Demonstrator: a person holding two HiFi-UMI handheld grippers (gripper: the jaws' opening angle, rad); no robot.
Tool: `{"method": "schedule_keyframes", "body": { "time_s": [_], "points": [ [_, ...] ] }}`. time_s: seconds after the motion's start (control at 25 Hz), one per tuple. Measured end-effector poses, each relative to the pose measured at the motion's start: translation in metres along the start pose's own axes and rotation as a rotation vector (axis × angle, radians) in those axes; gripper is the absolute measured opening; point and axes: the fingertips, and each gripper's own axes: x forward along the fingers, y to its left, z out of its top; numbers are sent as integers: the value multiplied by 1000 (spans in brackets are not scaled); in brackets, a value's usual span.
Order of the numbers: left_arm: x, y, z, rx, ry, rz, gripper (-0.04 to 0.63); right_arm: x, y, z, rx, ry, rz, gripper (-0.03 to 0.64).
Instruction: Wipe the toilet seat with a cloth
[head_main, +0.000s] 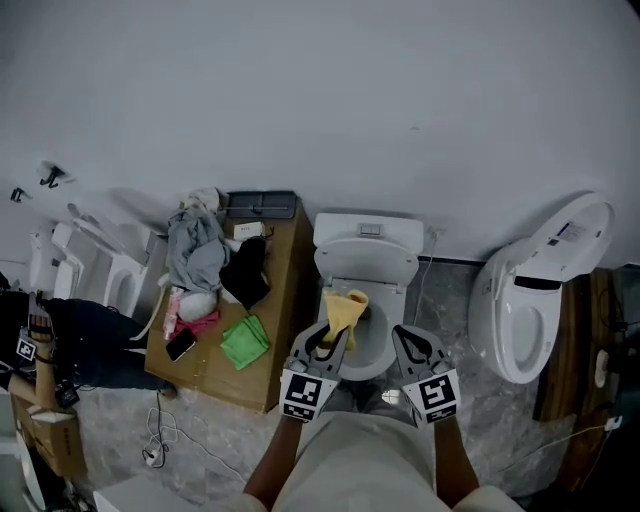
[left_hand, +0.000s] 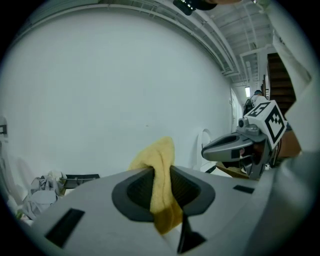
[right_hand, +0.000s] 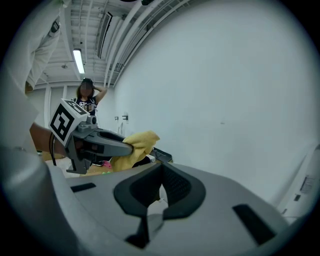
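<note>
Grasps a yellow cloth in the left hand-held gripper, jaws clenched on a fold, with a hump standing up beyond the pads and a short tail hanging behind them. Holds that cloth just ahead of the gripper, over the open bowl of the white toilet; cannot tell whether it touches the toilet seat. Carries the right hand-held gripper just to the right of the left one, jaws clenched together on nothing, above the front right of the seat. Shows, to the left of the left hand-held gripper, a wooden desk bearing a green cloth, a phone, a black garment and a grey heap of clothes. Shows, well to the right of the right hand-held gripper, a second toilet with its lid tipped up. Shows a person further left, beyond the desk.
</note>
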Motion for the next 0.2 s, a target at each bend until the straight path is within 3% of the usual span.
{"method": "schedule_keyframes", "body": {
  "time_s": [0.2],
  "points": [
    [2,4,6,2,-7,15,95,2,-7,8,-12,-9,4,6]
  ]
}}
